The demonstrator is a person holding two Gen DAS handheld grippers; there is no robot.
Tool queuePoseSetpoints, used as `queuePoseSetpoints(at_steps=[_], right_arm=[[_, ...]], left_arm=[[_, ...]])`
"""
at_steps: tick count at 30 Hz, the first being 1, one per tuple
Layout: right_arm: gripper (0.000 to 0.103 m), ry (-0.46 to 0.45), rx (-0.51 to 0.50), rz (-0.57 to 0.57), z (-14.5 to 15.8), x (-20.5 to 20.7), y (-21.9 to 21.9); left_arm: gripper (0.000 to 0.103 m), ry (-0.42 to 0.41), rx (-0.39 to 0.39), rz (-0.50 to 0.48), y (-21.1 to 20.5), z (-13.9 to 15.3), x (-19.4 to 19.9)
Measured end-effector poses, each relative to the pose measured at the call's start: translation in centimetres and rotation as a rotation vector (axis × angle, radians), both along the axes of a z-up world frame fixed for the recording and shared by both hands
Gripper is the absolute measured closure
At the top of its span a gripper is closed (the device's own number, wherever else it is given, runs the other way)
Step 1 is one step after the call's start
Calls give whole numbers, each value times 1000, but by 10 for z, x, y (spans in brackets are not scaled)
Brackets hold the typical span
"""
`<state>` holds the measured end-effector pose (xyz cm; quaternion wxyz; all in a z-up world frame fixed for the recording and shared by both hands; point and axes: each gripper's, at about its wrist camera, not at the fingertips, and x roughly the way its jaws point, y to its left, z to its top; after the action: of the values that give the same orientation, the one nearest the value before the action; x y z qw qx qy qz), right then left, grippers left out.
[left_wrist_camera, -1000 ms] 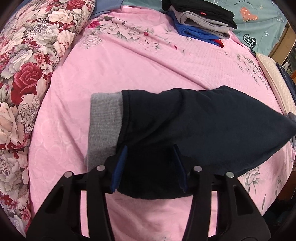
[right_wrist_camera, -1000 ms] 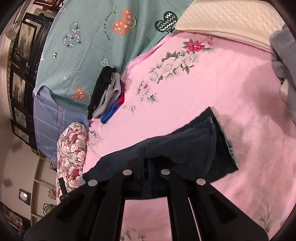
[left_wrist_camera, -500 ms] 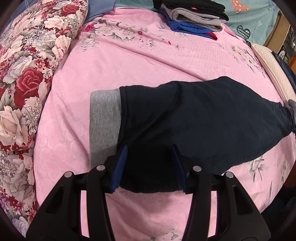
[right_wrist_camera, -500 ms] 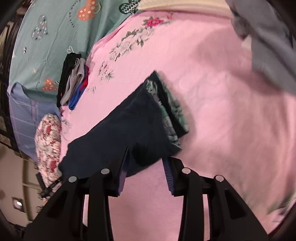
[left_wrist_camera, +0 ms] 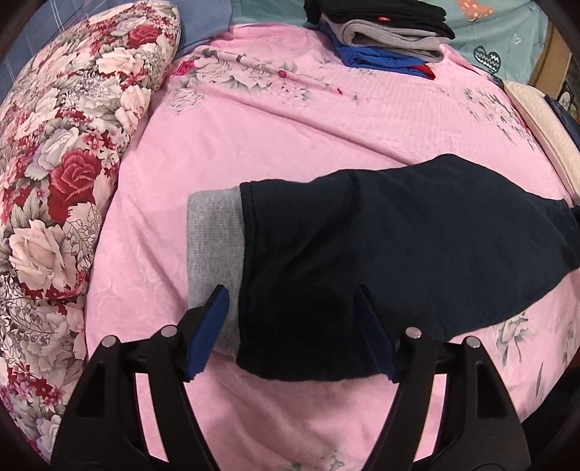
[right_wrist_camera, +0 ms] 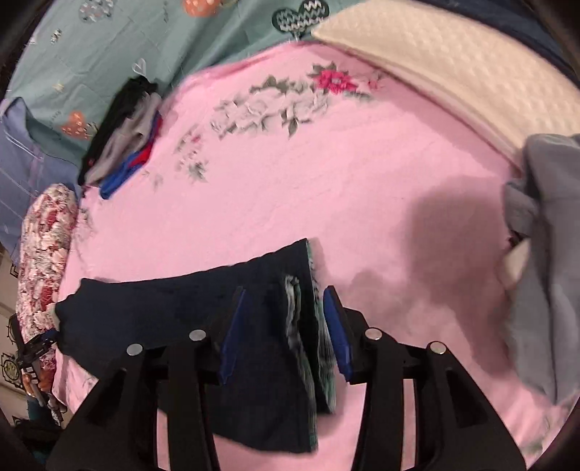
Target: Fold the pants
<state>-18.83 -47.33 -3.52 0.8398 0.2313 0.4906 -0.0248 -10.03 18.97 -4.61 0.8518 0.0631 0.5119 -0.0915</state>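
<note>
Dark navy pants (left_wrist_camera: 380,246) lie flat on the pink bedspread (left_wrist_camera: 290,126), folded lengthwise, with grey ribbed cuffs (left_wrist_camera: 214,246) at the left end. My left gripper (left_wrist_camera: 290,315) is open, its blue pads on either side of the cuff end, just above the cloth. In the right wrist view the pants (right_wrist_camera: 181,308) show their waist end with a green plaid lining (right_wrist_camera: 301,326). My right gripper (right_wrist_camera: 286,319) is open over that waist end, holding nothing.
A stack of folded clothes (left_wrist_camera: 380,32) sits at the far edge of the bed and shows in the right wrist view (right_wrist_camera: 123,130). A floral pillow (left_wrist_camera: 65,163) lies left. A cream pillow (right_wrist_camera: 453,72) and a loose grey garment (right_wrist_camera: 543,253) lie right.
Both grippers have let go of the pants, which dropped from hanging stretched to lying flat on the bed. The right gripper opened and pulled back over the waist end.
</note>
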Motion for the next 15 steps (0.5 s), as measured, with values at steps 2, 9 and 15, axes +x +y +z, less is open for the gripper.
queuePoseSetpoints(at_steps=[2, 9, 15], right_arm=[[72, 13, 9, 31, -11, 13, 4], [92, -92, 2, 42, 17, 14, -7], [90, -18, -45, 29, -15, 30, -5]], left_arm=[[29, 9, 11, 8, -3, -5, 3], [28, -16, -6, 44, -1, -2, 12], [28, -3, 14, 67, 0, -12, 17]])
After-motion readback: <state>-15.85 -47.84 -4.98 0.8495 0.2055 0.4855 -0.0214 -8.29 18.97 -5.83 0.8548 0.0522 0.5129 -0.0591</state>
